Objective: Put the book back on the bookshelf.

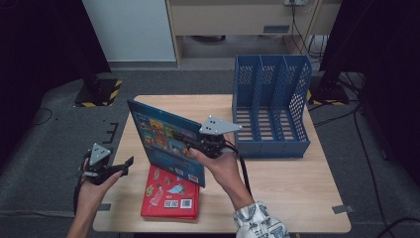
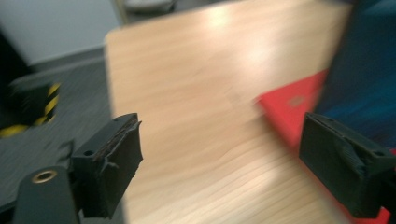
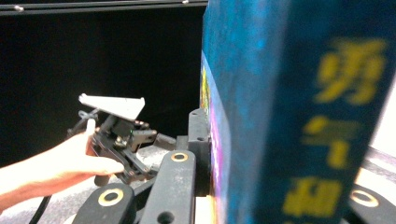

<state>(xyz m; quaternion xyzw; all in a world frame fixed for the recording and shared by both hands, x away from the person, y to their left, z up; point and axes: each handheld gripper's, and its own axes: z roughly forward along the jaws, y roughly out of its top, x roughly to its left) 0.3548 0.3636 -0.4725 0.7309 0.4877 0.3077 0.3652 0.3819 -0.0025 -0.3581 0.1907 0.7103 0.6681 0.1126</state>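
Right gripper (image 1: 195, 144): blue book (image 1: 163, 141) is pinched upright in the jaws.
Left gripper (image 1: 126, 166): jaws are spread, nothing held, beside red book (image 1: 171, 196).

Your left gripper (image 1: 130, 162) sits low at the table's edge, jaws wide apart (nothing between them). Your right gripper (image 1: 190, 144) is lifted higher, clamped tight, wrist bent inward.

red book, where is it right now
In the high view the red book lies flat near the table's front edge, left of centre, just below the blue book held upright in the right gripper, with the open left gripper to its left.
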